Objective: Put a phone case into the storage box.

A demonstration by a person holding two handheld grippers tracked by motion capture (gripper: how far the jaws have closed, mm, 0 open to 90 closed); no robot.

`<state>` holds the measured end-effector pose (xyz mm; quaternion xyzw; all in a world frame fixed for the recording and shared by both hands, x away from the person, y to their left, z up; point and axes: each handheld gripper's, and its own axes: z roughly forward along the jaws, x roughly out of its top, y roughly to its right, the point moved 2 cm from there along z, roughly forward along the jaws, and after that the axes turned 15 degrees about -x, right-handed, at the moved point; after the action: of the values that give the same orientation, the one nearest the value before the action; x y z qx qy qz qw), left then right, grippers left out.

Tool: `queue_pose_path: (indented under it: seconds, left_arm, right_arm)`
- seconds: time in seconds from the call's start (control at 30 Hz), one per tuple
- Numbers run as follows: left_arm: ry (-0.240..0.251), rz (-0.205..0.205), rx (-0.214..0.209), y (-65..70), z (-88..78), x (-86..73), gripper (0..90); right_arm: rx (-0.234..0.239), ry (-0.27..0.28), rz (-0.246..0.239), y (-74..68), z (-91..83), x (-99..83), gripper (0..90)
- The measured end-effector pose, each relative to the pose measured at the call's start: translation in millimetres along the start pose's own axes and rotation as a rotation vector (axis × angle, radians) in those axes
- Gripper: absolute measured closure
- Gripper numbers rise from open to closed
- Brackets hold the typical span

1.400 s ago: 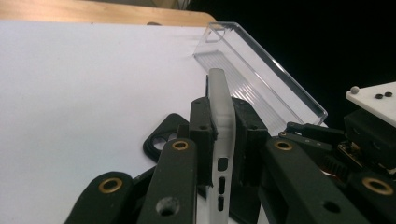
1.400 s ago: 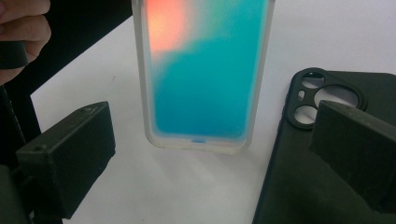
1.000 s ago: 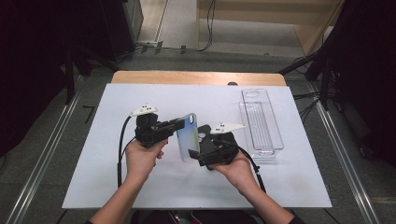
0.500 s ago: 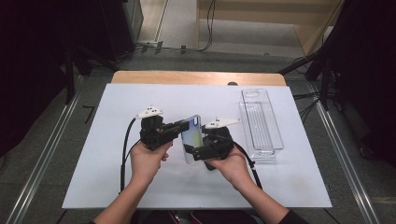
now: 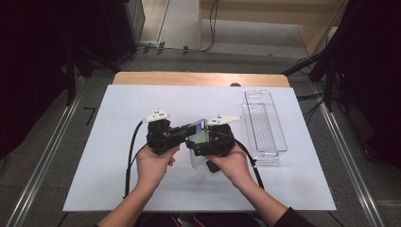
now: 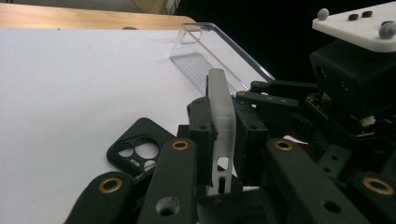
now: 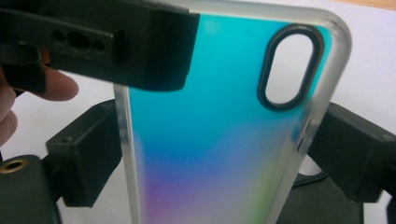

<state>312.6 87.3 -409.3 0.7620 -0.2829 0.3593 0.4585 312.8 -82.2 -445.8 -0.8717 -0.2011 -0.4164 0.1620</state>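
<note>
even overhead light on my white table, dark surroundings, soft shadows beneath my hands, my gripper views close and slightly blurred

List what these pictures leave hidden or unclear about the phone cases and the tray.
- Iridescent phone case: its lower end is cut off by the bottom edge of the right gripper view; in the high view both grippers cover much of it.
- Black phone case: in the left gripper view, the left gripper's jaws hide its near part.
- Clear tray: too small in the high view to tell whether it holds anything.
</note>
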Motion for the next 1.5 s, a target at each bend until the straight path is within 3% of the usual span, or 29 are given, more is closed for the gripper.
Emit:
queue_pose_path:
  seconds: [0.33, 0.43, 0.77, 0.9, 1.0, 1.1, 1.27, 1.5]
  left_arm:
    - [0.009, -0.024, -0.024, -0.4, -2.1, 1.1, 79.2]
    - [0.025, -0.048, -0.072, -1.1, -5.5, 4.1, 63.0]
    - [-0.024, -0.094, -0.103, -7.1, -18.2, 11.3, 46.7]
    - [-0.052, -0.119, -0.144, -11.6, -20.8, 11.6, 41.9]
    - [-0.085, -0.091, -0.173, -14.1, -22.3, 9.7, 37.1]
    - [-0.116, -0.090, -0.215, -15.7, -24.5, 7.8, 36.5]
    - [-0.173, -0.076, -0.238, -19.5, -28.2, 3.4, 33.1]
    - [-0.257, -0.020, -0.244, -23.0, -35.2, -6.4, 33.1]
  right_arm:
    - [0.029, -0.008, -0.005, 1.8, -1.9, 3.0, 14.6]
    - [0.021, -0.009, -0.017, 2.2, -2.7, 3.9, 14.6]
    - [0.017, -0.014, -0.020, 12.3, -6.1, 5.2, 14.7]
    - [0.027, -0.011, -0.025, 18.1, -9.4, 6.5, 14.7]
    - [0.053, -0.008, -0.044, 21.4, -11.5, 7.7, 14.7]
    - [0.088, -0.007, -0.069, 23.5, -13.2, 7.1, 14.7]
    - [0.132, -0.028, -0.107, 25.6, -13.1, 4.5, 14.7]
    - [0.192, -0.034, -0.124, 32.0, -17.8, 3.5, 14.7]
